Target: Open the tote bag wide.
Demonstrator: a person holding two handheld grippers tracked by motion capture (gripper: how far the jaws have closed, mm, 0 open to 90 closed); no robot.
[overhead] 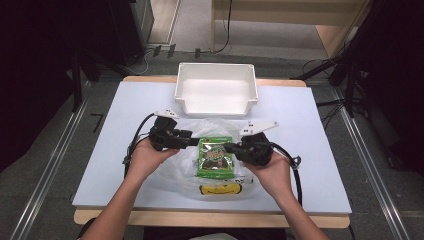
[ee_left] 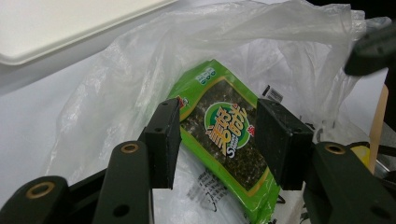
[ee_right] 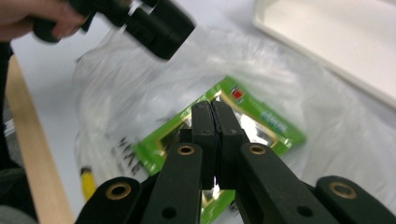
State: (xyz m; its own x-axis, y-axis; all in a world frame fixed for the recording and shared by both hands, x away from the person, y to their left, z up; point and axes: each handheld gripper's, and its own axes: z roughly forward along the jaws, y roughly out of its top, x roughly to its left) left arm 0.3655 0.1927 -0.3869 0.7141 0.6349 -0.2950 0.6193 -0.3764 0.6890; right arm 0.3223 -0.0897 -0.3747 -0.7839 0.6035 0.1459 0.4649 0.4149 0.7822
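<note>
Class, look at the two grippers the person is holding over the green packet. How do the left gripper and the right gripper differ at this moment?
The left gripper has its jaws standing apart with nothing pressed between the pads, while the right gripper has its jaws shut on an edge of the green packet. In the high view, the left gripper sits at the packet's left edge and the right gripper at its right. Both are black, hand-held, and point at the packet on the clear plastic bag.

High view: from above the person's edge, facing forward and down on the whole table [overhead: 310,150], with the white bin [overhead: 216,87] at 12 o'clock. Left and right gripper views: close, each looking along its own jaws. All three share the green packet [overhead: 215,158] [ee_left: 224,135] [ee_right: 261,121] on the clear plastic bag [overhead: 192,160] [ee_left: 140,79] [ee_right: 327,126].
</note>
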